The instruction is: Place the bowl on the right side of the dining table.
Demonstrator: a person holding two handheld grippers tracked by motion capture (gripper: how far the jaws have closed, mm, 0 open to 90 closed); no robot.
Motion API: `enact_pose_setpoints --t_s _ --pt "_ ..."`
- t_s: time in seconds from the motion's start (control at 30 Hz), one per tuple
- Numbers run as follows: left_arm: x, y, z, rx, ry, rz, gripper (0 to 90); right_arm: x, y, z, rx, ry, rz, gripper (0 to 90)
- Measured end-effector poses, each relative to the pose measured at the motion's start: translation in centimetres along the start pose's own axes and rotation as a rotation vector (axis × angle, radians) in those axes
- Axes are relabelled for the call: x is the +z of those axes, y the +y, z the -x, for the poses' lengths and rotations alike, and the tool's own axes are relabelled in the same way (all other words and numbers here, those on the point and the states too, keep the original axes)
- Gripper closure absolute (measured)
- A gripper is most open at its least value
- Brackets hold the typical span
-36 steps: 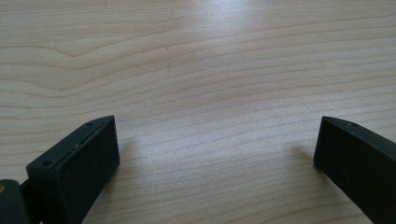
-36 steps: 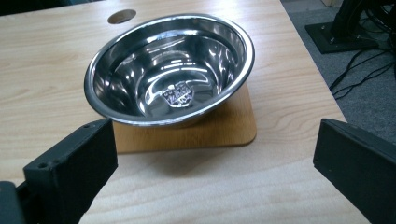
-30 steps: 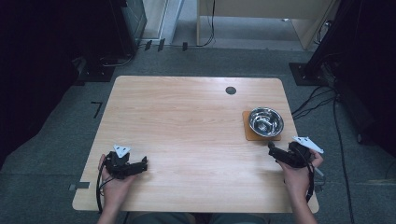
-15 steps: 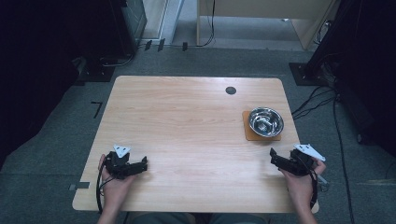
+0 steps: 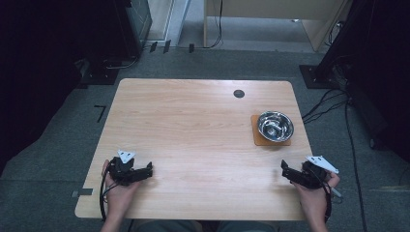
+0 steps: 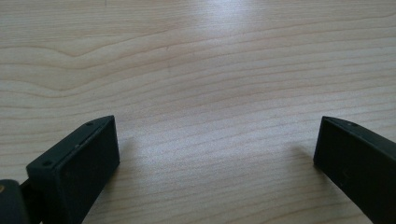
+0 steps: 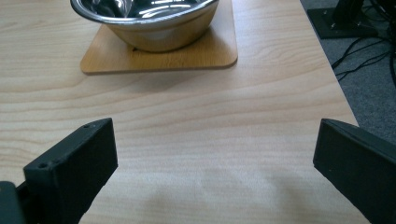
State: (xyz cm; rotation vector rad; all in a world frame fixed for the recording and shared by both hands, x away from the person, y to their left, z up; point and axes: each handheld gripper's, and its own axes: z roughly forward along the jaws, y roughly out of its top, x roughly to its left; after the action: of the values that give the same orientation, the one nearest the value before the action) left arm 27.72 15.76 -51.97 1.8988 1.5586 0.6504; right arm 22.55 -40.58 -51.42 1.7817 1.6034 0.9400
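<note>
The shiny round steel bowl [image 5: 275, 125] sits on a thin square wooden mat [image 5: 258, 138] near the bench's [image 5: 193, 125] right edge, and both black tongs, left [image 5: 145, 171] and right [image 5: 285, 170], rest wide open and empty near the front edge, so a hasty grip on the smooth rim could push bowl and mat off that edge.

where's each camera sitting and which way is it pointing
High view: above the person's side, looking forward and down on the table; shows both forearms, left hand-held gripper and right hand-held gripper.
Left gripper view: rides the left hand-held gripper, looking low across bare wood between its open jaws.
Right gripper view: rides the right hand-held gripper, facing the steel bowl on its wooden mat between open jaws.
Shared: high and right gripper views both show bowl and mat.
</note>
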Motion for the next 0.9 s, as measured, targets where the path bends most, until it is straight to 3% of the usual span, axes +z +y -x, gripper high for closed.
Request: enact_pose_setpoints --t_s 0.9 --pt "0.0 0.0 0.0 0.000 0.000 0.000 0.0 -1.3 -2.0 1.5 -0.040 -0.023 -0.080 0.0"
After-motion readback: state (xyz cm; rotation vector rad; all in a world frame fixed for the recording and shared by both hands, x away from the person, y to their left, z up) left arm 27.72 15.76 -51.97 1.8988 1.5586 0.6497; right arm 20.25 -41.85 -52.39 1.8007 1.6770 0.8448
